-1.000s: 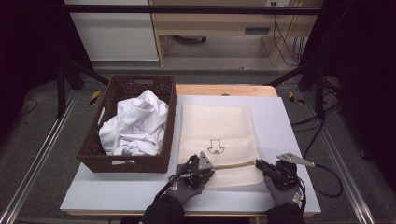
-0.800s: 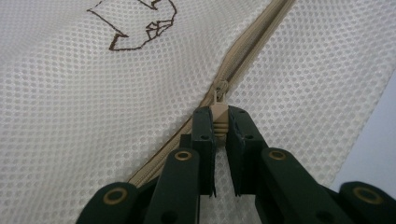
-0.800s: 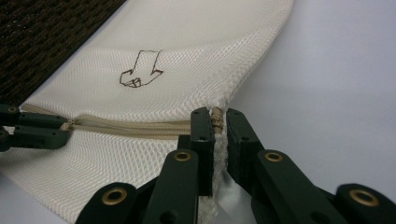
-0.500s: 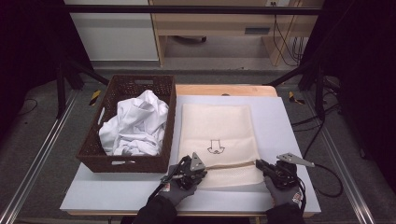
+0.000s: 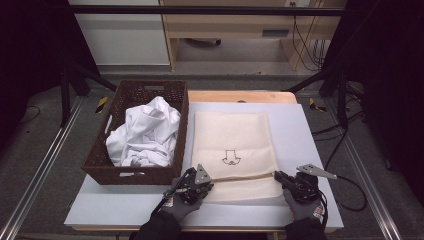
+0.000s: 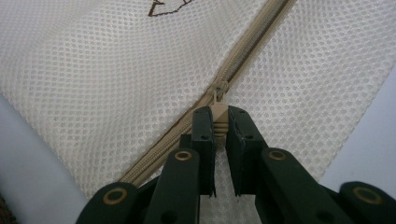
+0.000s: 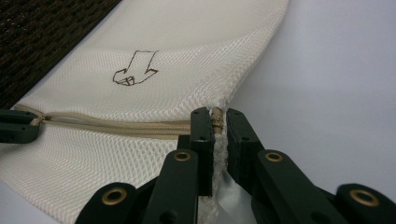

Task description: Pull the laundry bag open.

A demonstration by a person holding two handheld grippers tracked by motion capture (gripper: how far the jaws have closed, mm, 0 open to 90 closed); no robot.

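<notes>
At the near edge of the counter (image 5: 310,130), pale grey and smooth, my two claws sit on a flat cream mesh bag (image 5: 235,135) of fine, dotted weave, a rectangle with a small arrow-like mark (image 5: 231,159) drawn on it. My left claw (image 6: 221,122) is clamped on the ribbed beige zipper pull (image 6: 219,112), the black jaws nearly together with the pull between them. My right claw (image 7: 219,122) is pinched on the bag's right-hand end, where the zipper (image 7: 116,125) stops, with a fold of mesh squeezed between its jaws. The zipper runs as a tan line across the bag's near end, from one claw to the other. Beyond the zipper the rest of the bag stretches away from me, flat on the counter. To the bag's left stands a dark brown woven basket (image 5: 135,172), rectangular with slot handles, holding crumpled white cloth (image 5: 145,135).
</notes>
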